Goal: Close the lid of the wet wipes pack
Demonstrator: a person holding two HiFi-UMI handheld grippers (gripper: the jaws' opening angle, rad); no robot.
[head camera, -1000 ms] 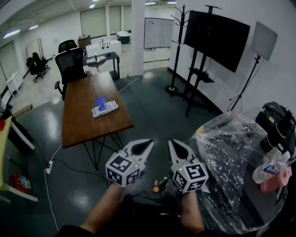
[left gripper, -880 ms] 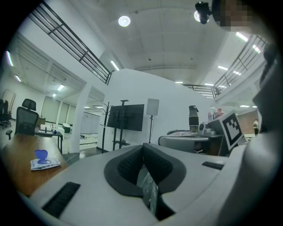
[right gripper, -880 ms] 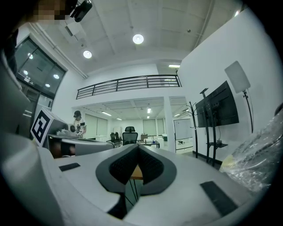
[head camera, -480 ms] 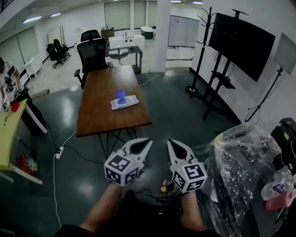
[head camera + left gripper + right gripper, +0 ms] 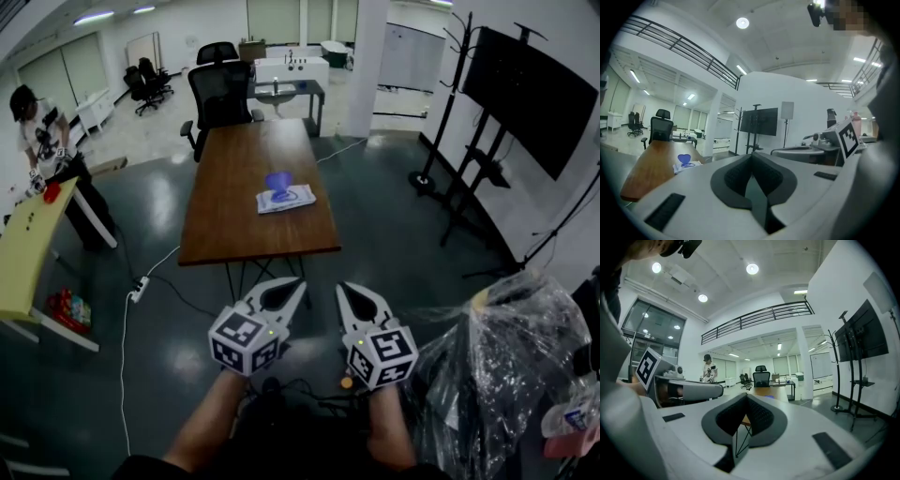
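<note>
As left gripper (image 5: 300,283) and right gripper (image 5: 341,287), fingers pressed together, face the brown wooden worktop (image 5: 234,220), advance squarely toward the white wet wipes pack (image 5: 291,200) and its upright blue lid (image 5: 278,181)

Right gripper view. Your right gripper (image 5: 746,397) has its jaws closed tip to tip, with nothing between them. Past the tips lies a long wooden table (image 5: 774,393) with a black office chair (image 5: 761,377) at its far end. At left, your left gripper (image 5: 701,390) lies alongside, and a person (image 5: 709,369) stands beyond it. At right is a dark screen (image 5: 862,336) on a stand. A balcony railing (image 5: 754,318) runs overhead.
</note>
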